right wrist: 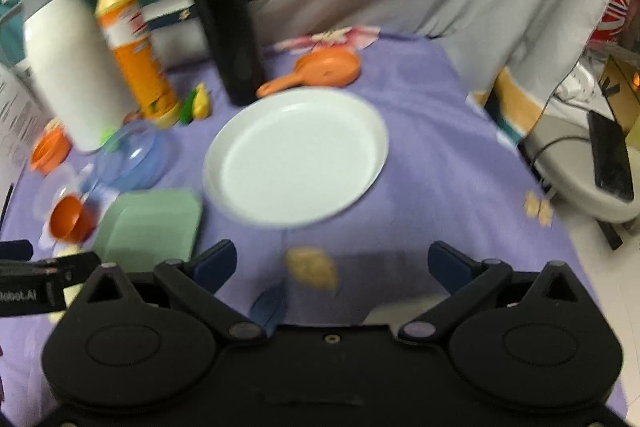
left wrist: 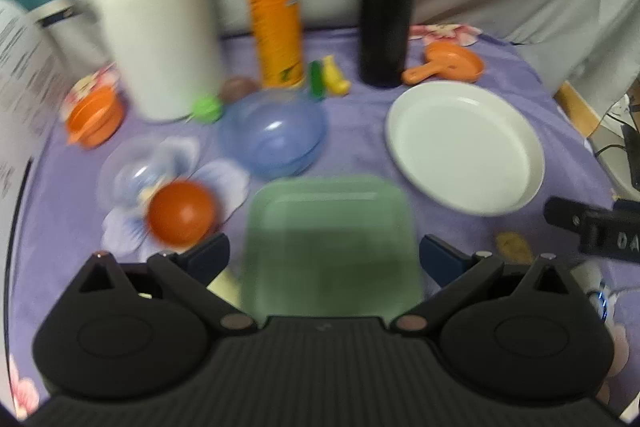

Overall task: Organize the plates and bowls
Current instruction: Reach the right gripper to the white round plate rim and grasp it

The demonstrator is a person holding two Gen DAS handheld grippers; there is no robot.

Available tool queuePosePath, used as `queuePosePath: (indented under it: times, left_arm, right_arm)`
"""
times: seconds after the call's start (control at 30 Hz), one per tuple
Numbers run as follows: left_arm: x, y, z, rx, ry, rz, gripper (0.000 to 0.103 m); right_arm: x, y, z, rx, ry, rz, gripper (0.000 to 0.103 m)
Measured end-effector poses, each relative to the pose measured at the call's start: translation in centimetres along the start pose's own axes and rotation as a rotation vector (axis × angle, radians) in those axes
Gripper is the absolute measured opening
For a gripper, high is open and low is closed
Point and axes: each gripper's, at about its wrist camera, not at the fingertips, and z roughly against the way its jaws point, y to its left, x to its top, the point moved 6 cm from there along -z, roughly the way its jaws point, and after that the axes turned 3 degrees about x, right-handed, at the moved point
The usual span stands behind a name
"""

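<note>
left gripper spread wide around green square plate, right gripper wide open, empty

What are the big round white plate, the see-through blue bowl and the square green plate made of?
Big round white plate: probably plastic or melamine, with a smooth, plain, soft sheen.
See-through blue bowl: likely clear tinted plastic; the purple cloth shows through it and bright glints sit on it.
Square green plate: looks like matte plastic, pale and dull with rounded corners. Blur leaves all three uncertain.
</note>
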Motion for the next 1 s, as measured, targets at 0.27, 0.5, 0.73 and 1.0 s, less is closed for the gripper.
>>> queuePosePath:
  times: [0.27,0.5,0.73,1.0]
  left_arm:
    - [4.4,-4.9,-5.0,-0.012,0.012,-0.079,0.092]
    - [6.0,-6.9,-9.4,-0.013,0.055,-0.103,0.078]
    - [5.8,-7.1,-12.1,-0.032,0.101,-0.101,0.057]
    - [5.7,-7.8,-12.2,-0.088,0.079,-0.112,0.036]
  right_arm:
    - [4.2,-3.7,-5.9,-0.017,0.022,-0.046,0.087]
    - [4.5,-4.5,-11.0,0.005,0.059,-0.063,0.042]
    - [4.0,-4.6,-11.2,0.024,0.022,-0.037,0.015]
    - [4.5,-4.5,-11.3,0.050,0.020,0.000,0.015]
